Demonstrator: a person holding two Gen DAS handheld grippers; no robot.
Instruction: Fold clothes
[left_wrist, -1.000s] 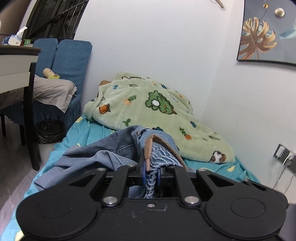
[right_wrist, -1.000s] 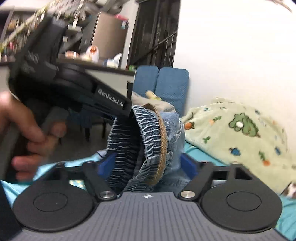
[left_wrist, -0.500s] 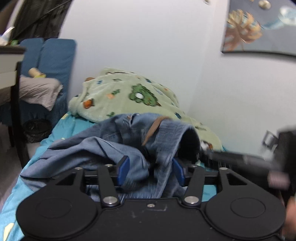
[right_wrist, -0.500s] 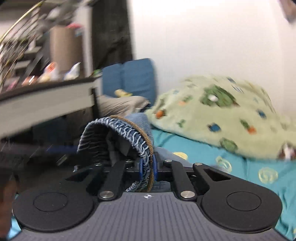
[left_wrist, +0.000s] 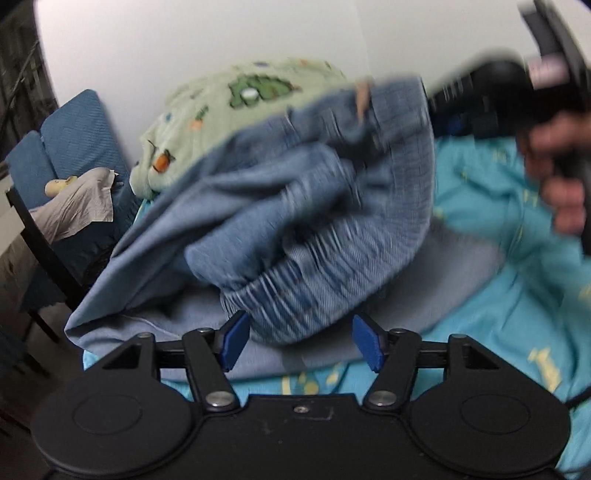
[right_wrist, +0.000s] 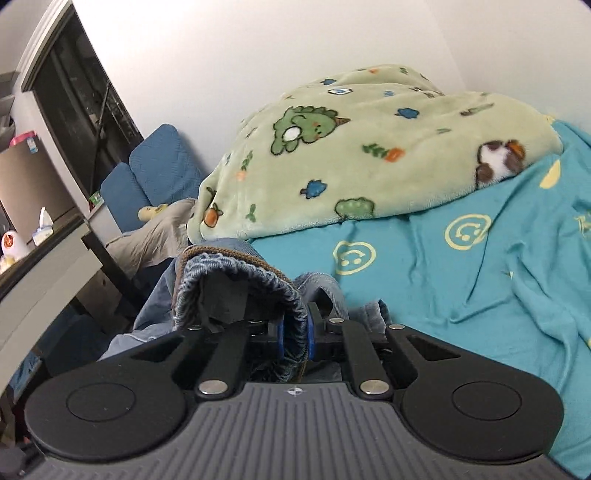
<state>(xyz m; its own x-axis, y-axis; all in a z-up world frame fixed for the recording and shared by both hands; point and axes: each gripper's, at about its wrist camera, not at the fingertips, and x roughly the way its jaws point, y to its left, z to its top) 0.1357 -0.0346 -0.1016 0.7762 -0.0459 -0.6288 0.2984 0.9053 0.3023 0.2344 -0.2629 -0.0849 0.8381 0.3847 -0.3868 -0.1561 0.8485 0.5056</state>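
Observation:
Blue denim jeans (left_wrist: 295, 206) with an elastic, brown-edged waistband hang bunched over the teal bedsheet (left_wrist: 498, 302). My left gripper (left_wrist: 301, 343) is opening. The gathered waistband sags between its blue pads (left_wrist: 234, 341), and neither pad presses on it. In the right wrist view, my right gripper (right_wrist: 295, 336) is shut on the waistband (right_wrist: 236, 273), which arches up to the left of the fingers. A person's hand (left_wrist: 554, 177) holding that gripper shows blurred at the upper right of the left wrist view.
A green cartoon-print fleece blanket (right_wrist: 369, 155) is heaped at the head of the bed, against the white wall. Left of the bed stand a blue chair (right_wrist: 155, 173) with grey cloth on it and a dark-legged desk (right_wrist: 44, 258) carrying small items.
My left gripper let go of the waistband, opened, and dropped lower. My right gripper closed on the waistband and swung right. Both views rolled, and the jeans now hang from the right gripper.

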